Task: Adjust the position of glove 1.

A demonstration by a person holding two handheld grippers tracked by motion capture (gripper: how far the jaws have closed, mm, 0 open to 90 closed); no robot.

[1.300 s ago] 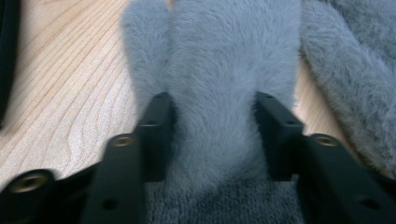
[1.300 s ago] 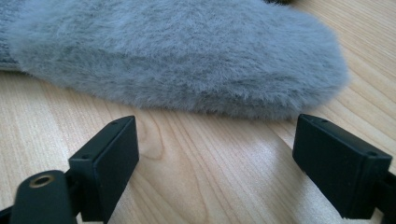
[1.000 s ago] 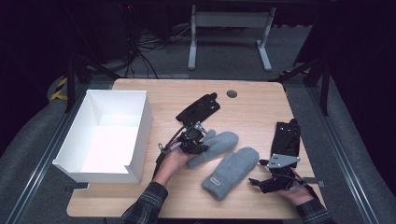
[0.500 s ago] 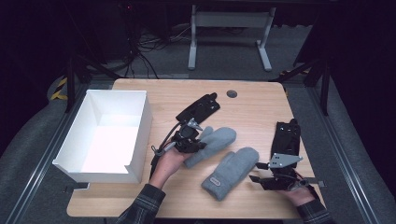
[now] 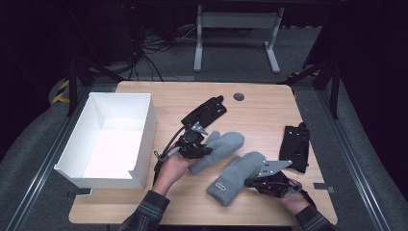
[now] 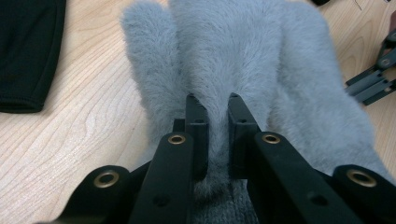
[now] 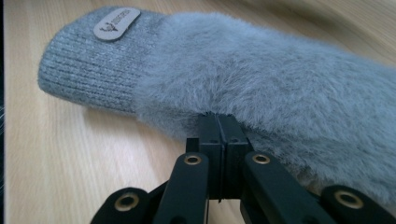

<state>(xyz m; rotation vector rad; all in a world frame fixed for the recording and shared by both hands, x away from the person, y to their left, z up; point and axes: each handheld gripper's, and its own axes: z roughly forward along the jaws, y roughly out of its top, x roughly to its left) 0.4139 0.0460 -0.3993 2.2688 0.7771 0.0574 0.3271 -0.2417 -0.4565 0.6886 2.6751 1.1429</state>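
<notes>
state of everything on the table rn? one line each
Left tongs: shut on far mitten, pinching a fold of its fur.
Right tongs: just closed, tips together at near mitten's edge.
Far mitten: gripped.
Near mitten: flat on table, label up.
White box: open, empty.
Two black gloves: flat, untouched.

At the lower middle of the high view, the left matte black two-jaw gripper [image 5: 192, 144] trails a thin black cable, and its holder's forearm wears a dark plaid sleeve [image 5: 146, 214]. At the lower right, the right matte black two-jaw gripper [image 5: 269, 182] carries a grey three-cornered plate [image 5: 273, 167] above another dark cuff [image 5: 312, 222]. In both gripper views, flat black linkage arms with brass-ringed pivot holes rise to blocky black jaws.
</notes>
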